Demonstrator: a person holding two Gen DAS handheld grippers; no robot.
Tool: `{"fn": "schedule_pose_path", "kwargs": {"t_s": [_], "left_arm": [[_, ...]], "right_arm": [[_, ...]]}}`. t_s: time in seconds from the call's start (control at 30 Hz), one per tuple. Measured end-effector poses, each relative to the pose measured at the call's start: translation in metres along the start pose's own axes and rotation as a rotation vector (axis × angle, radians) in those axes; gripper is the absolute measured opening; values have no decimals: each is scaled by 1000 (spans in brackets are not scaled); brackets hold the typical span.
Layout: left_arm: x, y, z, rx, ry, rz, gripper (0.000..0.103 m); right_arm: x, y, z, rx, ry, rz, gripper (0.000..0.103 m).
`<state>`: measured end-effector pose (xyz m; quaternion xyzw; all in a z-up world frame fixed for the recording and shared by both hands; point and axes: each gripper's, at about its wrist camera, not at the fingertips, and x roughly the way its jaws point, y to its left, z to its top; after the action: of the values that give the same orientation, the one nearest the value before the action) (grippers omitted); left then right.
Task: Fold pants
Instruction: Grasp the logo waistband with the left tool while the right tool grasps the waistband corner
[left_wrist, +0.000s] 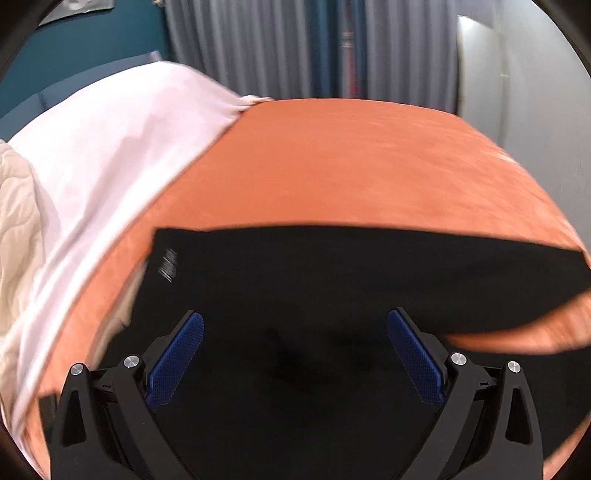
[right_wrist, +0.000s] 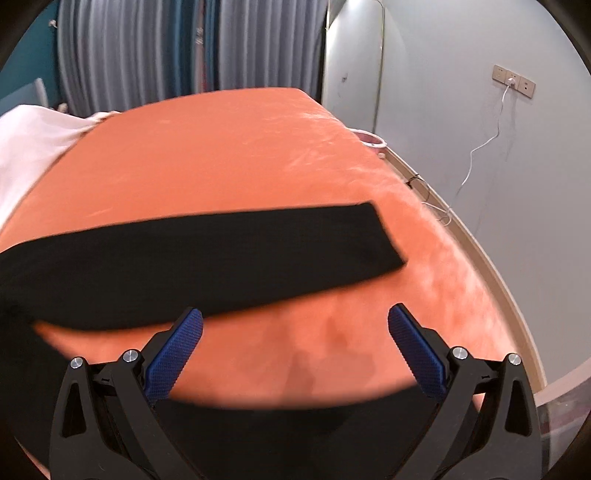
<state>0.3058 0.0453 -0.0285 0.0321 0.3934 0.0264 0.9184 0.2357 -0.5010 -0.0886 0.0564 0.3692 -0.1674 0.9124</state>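
Black pants (left_wrist: 332, 280) lie spread on an orange bed cover (left_wrist: 351, 158). In the left wrist view the waist end with a small white label is at the left, and my left gripper (left_wrist: 295, 317) is open above the black cloth, holding nothing. In the right wrist view one leg (right_wrist: 221, 251) stretches across the cover, its hem at the right; the other leg (right_wrist: 295, 432) lies under the gripper at the bottom. My right gripper (right_wrist: 295, 317) is open and empty over the orange gap between the two legs.
A white sheet (left_wrist: 110, 155) and a cream quilt (left_wrist: 14, 221) lie at the left of the bed. Grey curtains (right_wrist: 147, 48) hang behind. The bed's right edge meets a grey wall (right_wrist: 461, 110) with a socket and white cable (right_wrist: 480, 147).
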Motion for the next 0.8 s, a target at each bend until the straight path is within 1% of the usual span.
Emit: {"fn": "schedule_pose_path", "kwargs": {"t_s": [0.03, 0.07, 0.2, 0.23, 0.37, 0.4, 0.47, 0.53, 0.6, 0.63, 0.67, 0.7, 0.73, 0.77, 0.8], "left_arm": [[20, 20, 16, -26, 14, 40, 97], [34, 35, 27, -43, 29, 66, 97], [94, 105, 64, -133, 116, 199, 97], [108, 124, 70, -174, 131, 211, 97], [150, 172, 79, -306, 218, 193, 97], [157, 177, 78, -331, 233, 182, 97], [176, 179, 75, -343, 281, 150, 97], [191, 178, 74, -319, 318, 145, 97], [198, 171, 71, -278, 320, 140, 97], [200, 168, 71, -263, 316, 134, 95], [202, 164, 71, -248, 310, 114, 82], [204, 163, 71, -238, 315, 99, 74], [207, 160, 72, -231, 322, 101, 74], [208, 156, 74, -222, 317, 115, 70], [209, 153, 75, -214, 316, 108, 61]], "right_arm": [[12, -8, 9, -1, 8, -15, 98], [34, -21, 24, 10, 32, -41, 98], [84, -56, 55, 84, 77, -72, 98], [93, -63, 61, 108, 85, -73, 98], [126, -80, 77, 193, 131, -31, 98], [131, -80, 80, 196, 137, -29, 98], [140, -78, 83, 190, 148, -30, 98], [149, -76, 87, 178, 164, -33, 98], [156, -73, 89, 171, 183, -45, 98], [161, -73, 90, 171, 196, -47, 98], [167, -75, 91, 174, 206, -44, 98], [171, -75, 91, 180, 220, -40, 98], [174, -75, 90, 183, 229, -39, 98], [177, -75, 90, 183, 236, -32, 98], [179, -75, 90, 181, 239, -26, 98]]}}
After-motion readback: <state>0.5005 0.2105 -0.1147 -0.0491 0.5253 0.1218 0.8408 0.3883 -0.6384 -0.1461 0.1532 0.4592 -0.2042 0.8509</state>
